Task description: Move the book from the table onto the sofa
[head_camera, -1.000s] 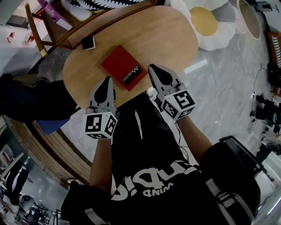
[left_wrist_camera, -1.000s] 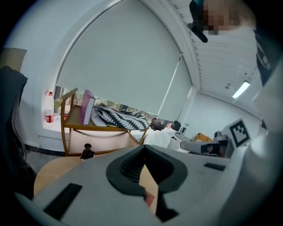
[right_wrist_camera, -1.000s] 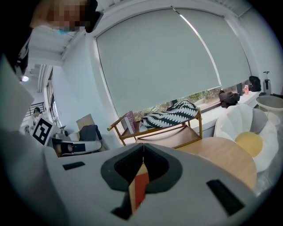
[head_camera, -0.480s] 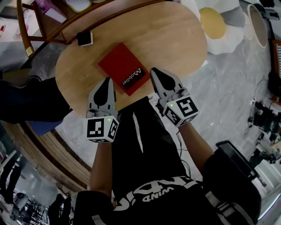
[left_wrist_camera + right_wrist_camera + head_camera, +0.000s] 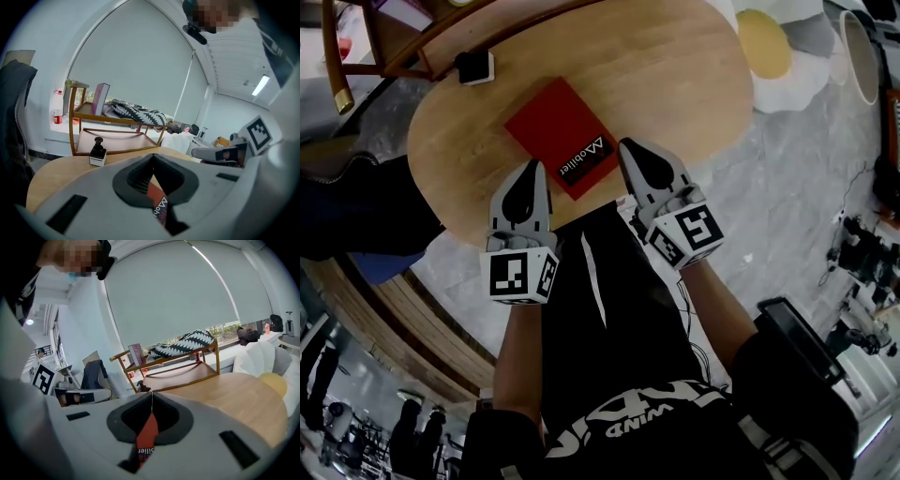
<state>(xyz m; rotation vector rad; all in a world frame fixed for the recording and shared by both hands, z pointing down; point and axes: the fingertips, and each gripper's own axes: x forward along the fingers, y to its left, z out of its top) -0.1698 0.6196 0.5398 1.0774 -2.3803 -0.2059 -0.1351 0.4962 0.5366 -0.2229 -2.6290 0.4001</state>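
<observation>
Head view: both grippers have sunk toward the near edge of the wooden table [image 5: 694, 84] since a second ago, and the book [image 5: 558, 131] has not shifted. It lies flat and askew on the tabletop, red cover up, with white lettering at its near end. The left gripper [image 5: 529, 169] and right gripper [image 5: 629, 146] flank that end.

Left gripper view: the left gripper [image 5: 153, 157] has its jaws pressed together, empty, with the red book [image 5: 157, 200] just beyond.

Right gripper view: the right gripper [image 5: 152, 393] is likewise closed on nothing, the book [image 5: 147, 433] ahead.
</observation>
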